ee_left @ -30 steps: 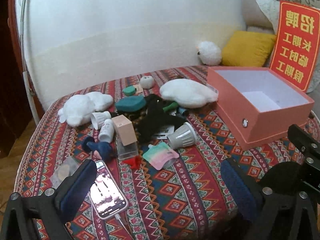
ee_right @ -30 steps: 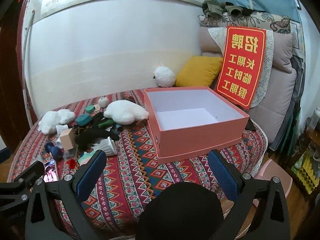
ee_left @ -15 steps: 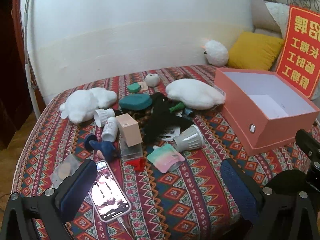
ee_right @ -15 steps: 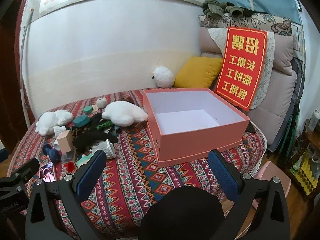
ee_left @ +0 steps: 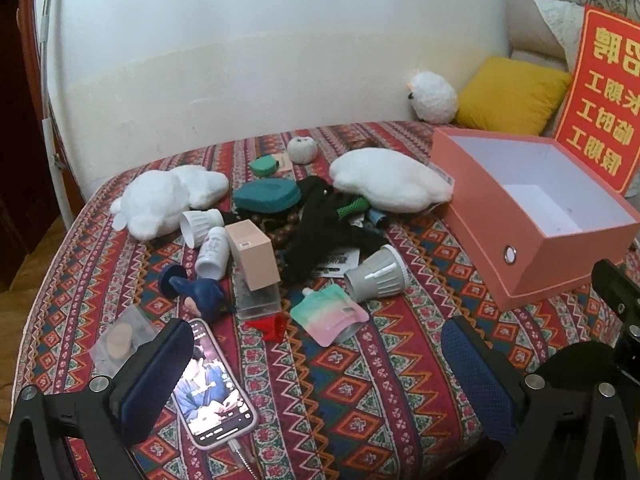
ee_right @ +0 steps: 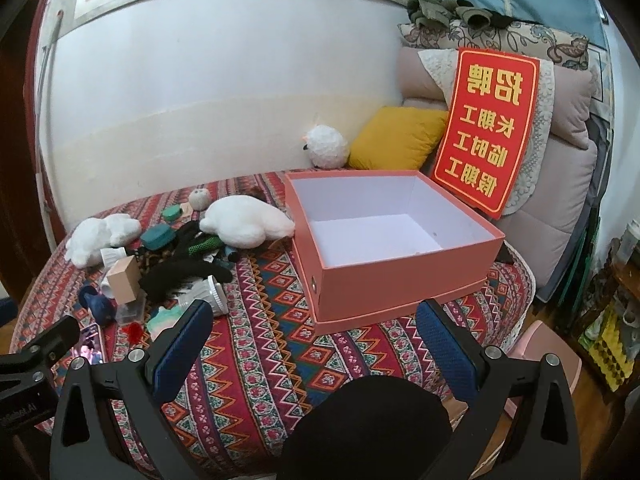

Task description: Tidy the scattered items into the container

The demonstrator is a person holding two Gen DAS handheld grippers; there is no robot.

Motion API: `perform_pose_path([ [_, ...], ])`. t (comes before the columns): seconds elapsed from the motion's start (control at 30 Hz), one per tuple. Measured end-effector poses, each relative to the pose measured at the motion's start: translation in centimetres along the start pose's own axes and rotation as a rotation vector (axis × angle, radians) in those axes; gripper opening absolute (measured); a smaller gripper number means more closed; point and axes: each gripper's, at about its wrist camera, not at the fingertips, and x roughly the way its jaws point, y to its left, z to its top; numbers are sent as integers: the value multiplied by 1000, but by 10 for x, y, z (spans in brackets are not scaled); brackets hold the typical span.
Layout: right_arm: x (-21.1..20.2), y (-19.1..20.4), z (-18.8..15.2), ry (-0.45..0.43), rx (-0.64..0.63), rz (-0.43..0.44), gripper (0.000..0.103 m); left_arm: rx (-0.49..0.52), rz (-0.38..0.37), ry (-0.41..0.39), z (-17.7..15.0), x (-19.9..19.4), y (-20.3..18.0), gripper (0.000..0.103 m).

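Note:
An open pink box (ee_left: 532, 216) (ee_right: 384, 264) with a white inside stands on the right of a patterned bedspread (ee_left: 340, 384). Scattered to its left lie two white plush toys (ee_left: 390, 184) (ee_left: 168, 196), a black cloth (ee_left: 324, 232), a teal case (ee_left: 267, 198), a tan carton (ee_left: 253, 254), a grey ribbed cup (ee_left: 374, 274), a pastel pouch (ee_left: 328, 314), a blue figure (ee_left: 200, 290) and a lit phone (ee_left: 214, 388). My left gripper (ee_left: 316, 364) hangs open over the near edge, nothing between its blue pads. My right gripper (ee_right: 316, 344) is open before the box.
A red sign with yellow characters (ee_right: 486, 132), a yellow cushion (ee_right: 396, 138) and a round white plush (ee_right: 326, 146) sit behind the box. A white wall (ee_left: 260, 48) backs the bed. The bed's edge drops off at the left and right; a pink stool (ee_right: 544, 356) stands lower right.
Both grippers have drifted slightly left across the bed, so the box has slid right in the left wrist view. No item has moved and both stay open.

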Motion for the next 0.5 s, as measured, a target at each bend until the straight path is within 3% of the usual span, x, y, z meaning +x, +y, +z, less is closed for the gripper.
perform_pose_path([
  [0.5,33,7,5,34,7,-6,103,5,-9,30,8,26,1,102],
])
